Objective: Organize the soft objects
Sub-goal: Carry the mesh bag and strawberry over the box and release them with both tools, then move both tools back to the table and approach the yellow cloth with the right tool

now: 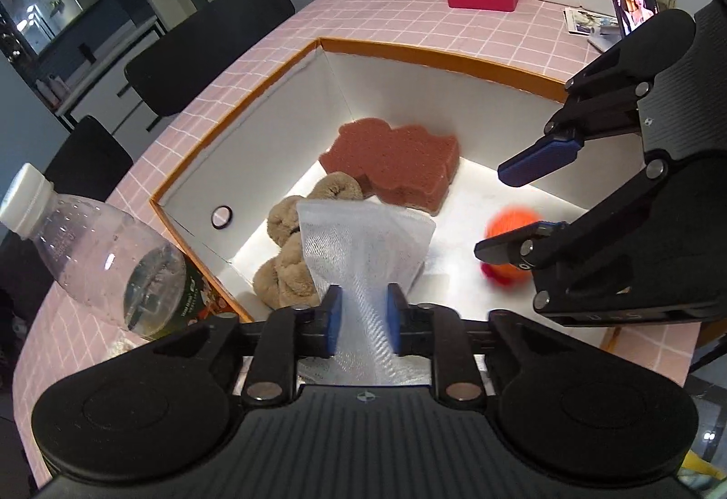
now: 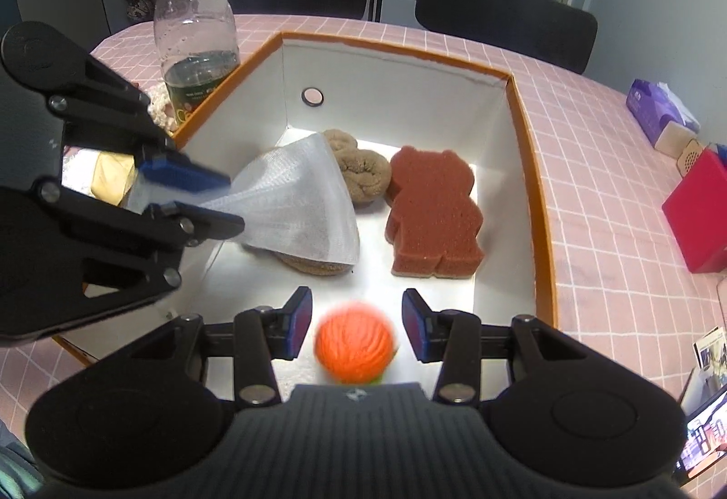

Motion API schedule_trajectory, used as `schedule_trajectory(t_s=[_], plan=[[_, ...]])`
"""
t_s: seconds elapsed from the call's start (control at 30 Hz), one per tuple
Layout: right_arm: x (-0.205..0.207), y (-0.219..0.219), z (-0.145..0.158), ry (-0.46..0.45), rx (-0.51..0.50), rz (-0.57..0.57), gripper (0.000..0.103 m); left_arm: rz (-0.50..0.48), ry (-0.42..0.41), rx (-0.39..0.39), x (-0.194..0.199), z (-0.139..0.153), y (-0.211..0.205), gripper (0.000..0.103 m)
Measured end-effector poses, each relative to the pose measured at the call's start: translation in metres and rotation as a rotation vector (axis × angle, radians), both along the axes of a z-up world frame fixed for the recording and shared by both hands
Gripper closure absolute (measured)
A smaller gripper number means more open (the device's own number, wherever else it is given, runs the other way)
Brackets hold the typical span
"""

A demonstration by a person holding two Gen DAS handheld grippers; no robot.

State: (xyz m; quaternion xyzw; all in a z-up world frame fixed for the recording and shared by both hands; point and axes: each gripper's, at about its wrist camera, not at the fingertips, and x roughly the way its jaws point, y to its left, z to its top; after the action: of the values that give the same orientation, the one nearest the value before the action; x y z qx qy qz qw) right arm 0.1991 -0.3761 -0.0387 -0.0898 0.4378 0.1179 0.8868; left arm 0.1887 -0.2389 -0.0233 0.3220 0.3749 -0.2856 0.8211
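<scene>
Left gripper (image 1: 360, 317) pinching mesh cloth (image 2: 300, 199); right gripper (image 2: 356, 328) wide over blurred, apparently loose orange ball (image 2: 354, 346); release cloth low inside box (image 2: 536, 199)

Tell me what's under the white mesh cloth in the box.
The white mesh cloth, held by the left claw, drapes over the tan plush. The plush's ends show; its middle is covered.

Room light is dim and bluish; the white floor of the box (image 2: 509, 190) glares brightest along its far wall, nearly blown out behind the bear sponge (image 2: 431, 212). The orange ball (image 2: 354, 346) is smeared by motion blur in both views, while the sponge beside it stays sharp. Fisheye distortion bends the box rim and the tablecloth (image 1: 409, 22) grid, with dark vignetted corners.
</scene>
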Motion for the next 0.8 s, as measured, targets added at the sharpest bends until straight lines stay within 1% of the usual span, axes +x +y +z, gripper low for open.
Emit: schedule_trajectory(t_s=[0.07,0.23,0.33,0.37,0.4,0.43,0.47,0.5,0.53,0.57,0.6,0.63,0.73,0.8], plan=[[-0.002,0.0,0.0,-0.006,-0.012,0.003,0.058,-0.001,-0.031,0.01,-0.002,0.002,0.0,0.071],[-0.002,0.001,-0.001,-0.002,-0.019,0.006,0.058,-0.003,-0.056,-0.011,-0.006,0.012,0.004,0.066],[-0.003,0.0,0.002,-0.01,-0.006,-0.001,0.057,0.008,-0.09,-0.062,-0.01,0.021,0.011,0.064],[-0.004,-0.001,0.003,-0.016,0.0,-0.005,0.049,0.012,-0.102,-0.087,-0.013,0.025,0.014,0.061],[-0.005,-0.001,0.005,-0.026,0.004,-0.008,0.045,0.018,-0.115,-0.112,-0.014,0.028,0.018,0.057],[-0.006,-0.001,0.006,-0.034,0.005,-0.009,0.045,0.024,-0.128,-0.13,-0.015,0.031,0.02,0.051],[-0.006,0.0,0.007,-0.039,0.005,-0.01,0.045,0.024,-0.141,-0.126,-0.016,0.032,0.02,0.048],[-0.007,0.0,0.009,-0.044,0.008,-0.011,0.045,0.011,-0.153,-0.1,-0.016,0.03,0.017,0.046],[-0.007,0.001,0.01,-0.049,0.009,-0.012,0.045,-0.008,-0.17,-0.064,-0.017,0.027,0.014,0.039],[-0.007,0.001,0.011,-0.053,0.007,-0.015,0.045,-0.022,-0.188,-0.043,-0.017,0.024,0.011,0.029],[-0.007,0.001,0.011,-0.056,0.004,-0.019,0.045,-0.027,-0.2,-0.037,-0.017,0.022,0.009,0.026],[-0.008,0.001,0.011,-0.058,0.001,-0.024,0.045,-0.023,-0.198,-0.052,-0.014,0.021,0.009,0.02],[-0.008,-0.001,0.01,-0.056,0.006,-0.038,0.044,0.016,-0.149,-0.118,-0.006,0.02,0.015,0.019],[-0.007,-0.003,0.009,-0.05,0.017,-0.041,0.044,0.028,-0.146,-0.142,-0.006,0.021,0.02,0.019]])
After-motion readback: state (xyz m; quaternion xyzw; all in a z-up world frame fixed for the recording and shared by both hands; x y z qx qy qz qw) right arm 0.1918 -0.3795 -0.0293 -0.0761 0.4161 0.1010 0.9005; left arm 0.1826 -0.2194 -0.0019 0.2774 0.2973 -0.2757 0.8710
